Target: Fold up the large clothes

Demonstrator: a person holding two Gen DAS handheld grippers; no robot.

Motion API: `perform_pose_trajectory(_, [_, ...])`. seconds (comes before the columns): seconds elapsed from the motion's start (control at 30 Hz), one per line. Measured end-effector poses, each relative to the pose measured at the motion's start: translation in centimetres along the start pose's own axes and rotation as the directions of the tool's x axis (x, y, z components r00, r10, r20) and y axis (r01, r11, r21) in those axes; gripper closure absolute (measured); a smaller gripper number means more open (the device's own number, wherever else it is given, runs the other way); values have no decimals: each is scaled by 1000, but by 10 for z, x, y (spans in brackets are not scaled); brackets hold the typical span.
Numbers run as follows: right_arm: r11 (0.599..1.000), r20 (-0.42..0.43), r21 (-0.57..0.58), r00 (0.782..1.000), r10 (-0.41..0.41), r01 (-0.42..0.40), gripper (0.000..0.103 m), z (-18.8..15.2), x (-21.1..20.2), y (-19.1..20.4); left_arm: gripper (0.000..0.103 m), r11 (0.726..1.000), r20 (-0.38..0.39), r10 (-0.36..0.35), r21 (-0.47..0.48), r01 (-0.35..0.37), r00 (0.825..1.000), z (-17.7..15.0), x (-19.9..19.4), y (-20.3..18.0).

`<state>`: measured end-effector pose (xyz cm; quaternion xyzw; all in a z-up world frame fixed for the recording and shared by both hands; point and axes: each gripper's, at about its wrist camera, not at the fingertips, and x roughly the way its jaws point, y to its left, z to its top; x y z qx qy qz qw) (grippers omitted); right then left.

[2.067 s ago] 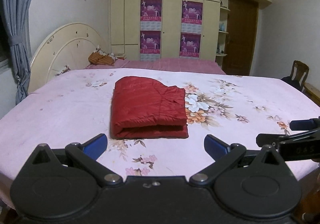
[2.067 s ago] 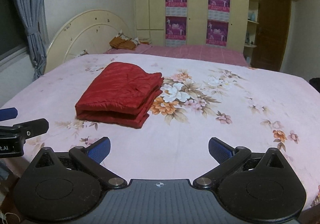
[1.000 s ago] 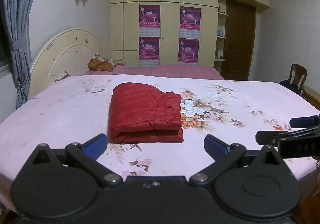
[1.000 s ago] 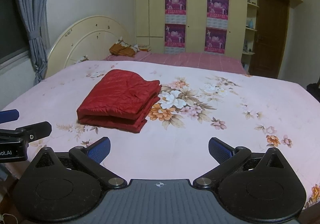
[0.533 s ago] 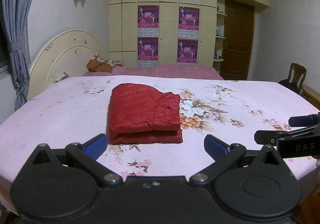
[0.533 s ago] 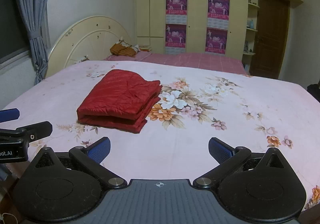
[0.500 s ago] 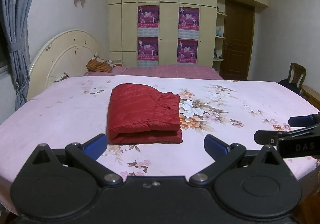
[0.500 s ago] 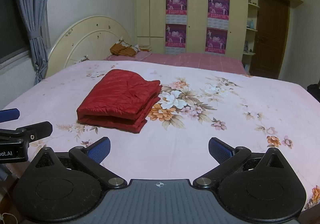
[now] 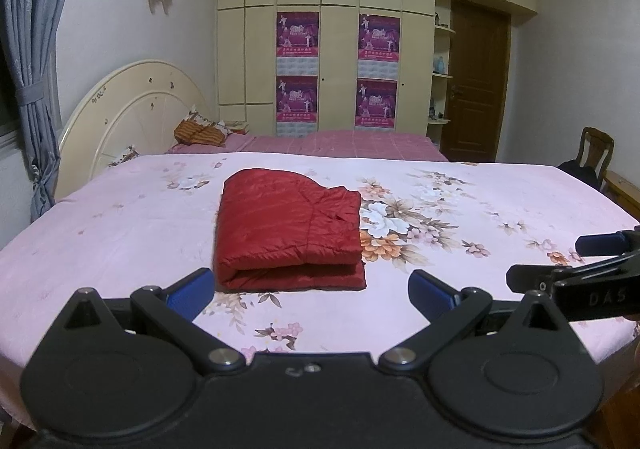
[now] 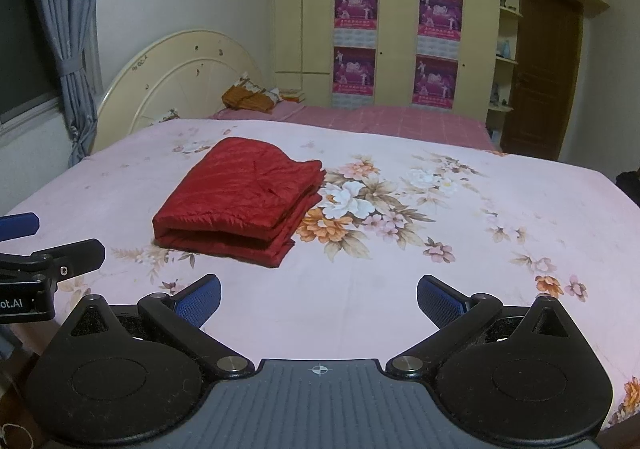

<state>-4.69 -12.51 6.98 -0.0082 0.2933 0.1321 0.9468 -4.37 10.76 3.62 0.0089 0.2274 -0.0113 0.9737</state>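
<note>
A red quilted jacket (image 9: 288, 229) lies folded into a thick rectangle on the pink floral bedspread (image 9: 120, 225); in the right wrist view the jacket (image 10: 244, 197) sits left of centre on the bedspread (image 10: 440, 209). My left gripper (image 9: 312, 291) hovers near the bed's front edge, open and empty, short of the jacket. My right gripper (image 10: 318, 299) is open too, holding nothing, to the right of the jacket. Each gripper shows at the edge of the other's view: the right gripper (image 9: 576, 261) at the right, the left gripper (image 10: 32, 245) at the left.
A cream headboard (image 9: 132, 117) and grey curtain (image 9: 32, 89) stand at the left. An orange bundle (image 9: 200, 131) lies at the bed's far side. Wardrobe doors with purple posters (image 9: 340, 69), a brown door (image 9: 476, 89) and a wooden chair (image 9: 592, 157) line the back and right.
Both grippers have drawn back and risen slightly from the bed, so the folded jacket sits a little farther off. The jacket has not moved and both grippers stay open.
</note>
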Motion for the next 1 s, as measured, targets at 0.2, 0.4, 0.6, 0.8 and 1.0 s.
perform_pose_trajectory(0.2, [1000,-1,-2,1000,0,0,0,0,0,-1,0,1000,3,-2,-2,2,1000,0,1,0])
perform_pose_trajectory(0.4, [1000,2,-8,1000,2,-2,0,1,1,-3,0,1000,3,-1,2,1,1000,0,1,0])
perform_pose_trajectory(0.6, [1000,4,-16,1000,7,-7,0,2,2,-6,0,1000,0,-5,8,5,1000,1,4,-8])
perform_pose_trajectory(0.8, [1000,7,-20,1000,10,-10,0,2,2,-8,0,1000,4,-7,9,7,1000,3,5,-11])
perform_pose_trajectory(1.0, [1000,11,-25,1000,17,-16,0,3,1,-7,1,1000,10,4,0,-4,1000,2,5,-9])
